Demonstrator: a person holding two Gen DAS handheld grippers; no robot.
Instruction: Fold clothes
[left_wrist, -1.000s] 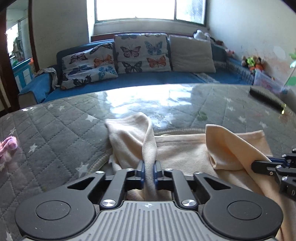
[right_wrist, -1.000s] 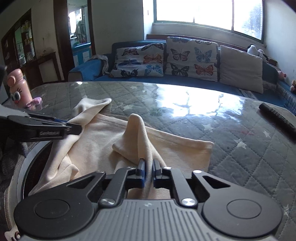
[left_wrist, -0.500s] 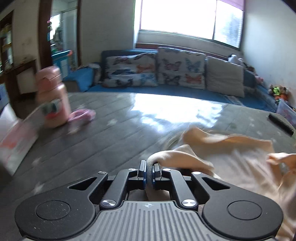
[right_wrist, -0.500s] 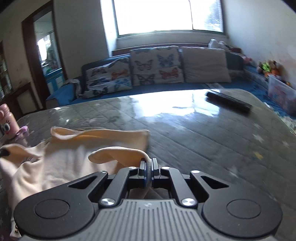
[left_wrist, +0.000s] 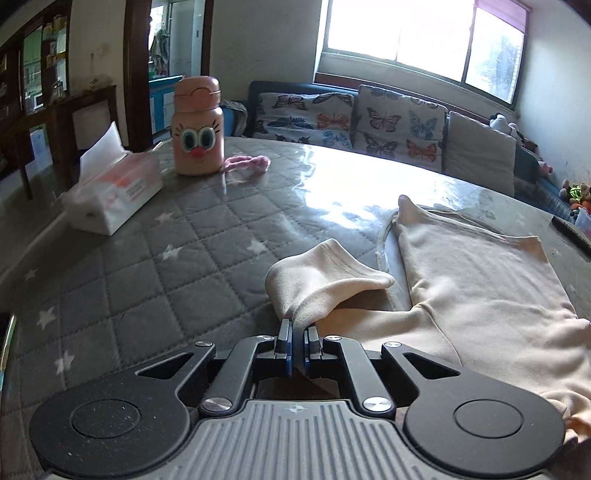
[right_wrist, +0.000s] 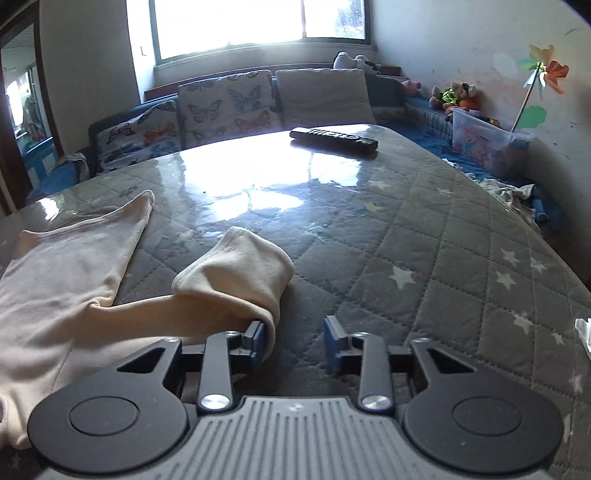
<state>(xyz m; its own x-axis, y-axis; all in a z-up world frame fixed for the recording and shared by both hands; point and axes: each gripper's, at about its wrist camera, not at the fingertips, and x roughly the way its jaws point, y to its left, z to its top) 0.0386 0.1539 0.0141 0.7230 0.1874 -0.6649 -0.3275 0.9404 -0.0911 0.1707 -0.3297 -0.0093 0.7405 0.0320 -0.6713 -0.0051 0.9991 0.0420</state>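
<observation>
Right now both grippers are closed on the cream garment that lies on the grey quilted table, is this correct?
Not quite. Only the left gripper is closed on the cream garment. The right wrist view shows the right gripper open, its jaws apart, with a fold of the garment against one finger. The garment does lie on the grey quilted table.

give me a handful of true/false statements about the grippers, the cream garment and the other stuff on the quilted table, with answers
1. The left gripper is shut on a fold of the cream garment. True.
2. The right gripper is clamped on the garment. False: its fingers stand apart, with cloth draped only against one finger.
3. A pink bottle with cartoon eyes stands upright near a tissue pack. True.
4. The remote control lies on top of the garment. False: it lies on the quilted table, far from the cloth.
5. The garment is folded into a neat square. False: it is spread out, cuffs lifted.
</observation>
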